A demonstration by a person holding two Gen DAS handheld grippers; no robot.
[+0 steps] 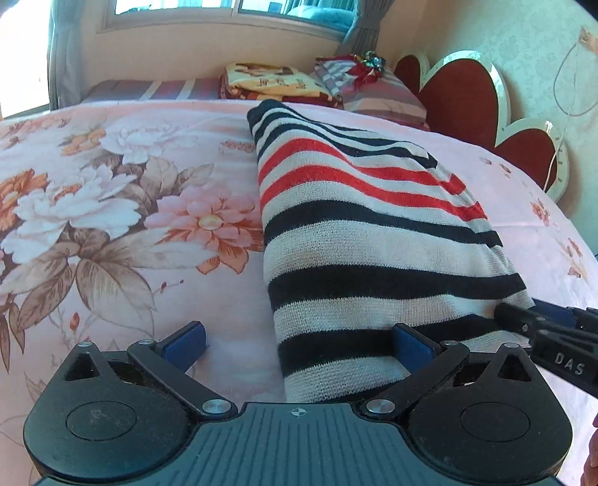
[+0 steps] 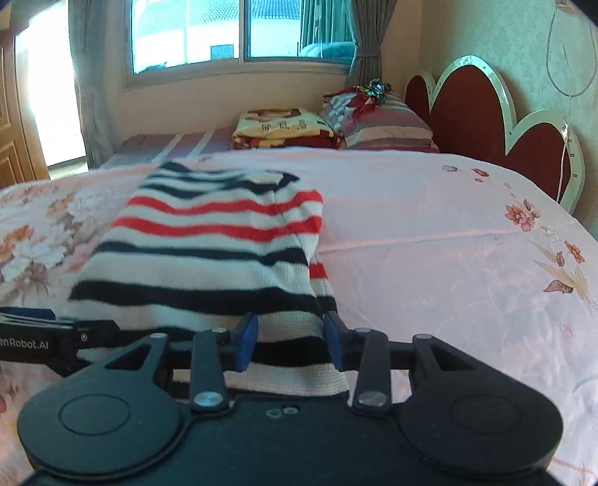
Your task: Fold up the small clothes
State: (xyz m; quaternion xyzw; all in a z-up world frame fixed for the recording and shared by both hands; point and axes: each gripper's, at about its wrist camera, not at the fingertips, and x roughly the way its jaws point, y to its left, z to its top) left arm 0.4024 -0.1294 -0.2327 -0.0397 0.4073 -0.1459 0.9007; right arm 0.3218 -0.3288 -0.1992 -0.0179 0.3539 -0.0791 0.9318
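Note:
A knit sweater (image 1: 358,231) with black, red and white stripes lies folded lengthwise on the pink floral bedspread (image 1: 130,231). My left gripper (image 1: 299,342) is open wide at the sweater's near end; the left edge of the hem lies between its blue pads (image 1: 188,338), which do not press it. My right gripper (image 2: 290,342) is shut on the near right corner of the sweater (image 2: 209,239), and the fabric fills the gap between its blue pads (image 2: 246,344). The right gripper's tips (image 1: 508,317) show at that corner, where the cloth rises a little.
Folded yellow and red blankets (image 2: 284,129) and a striped pillow (image 2: 385,123) sit at the far end of the bed. A red scalloped headboard (image 2: 471,108) runs along the right. A window (image 2: 239,33) with grey curtains is behind.

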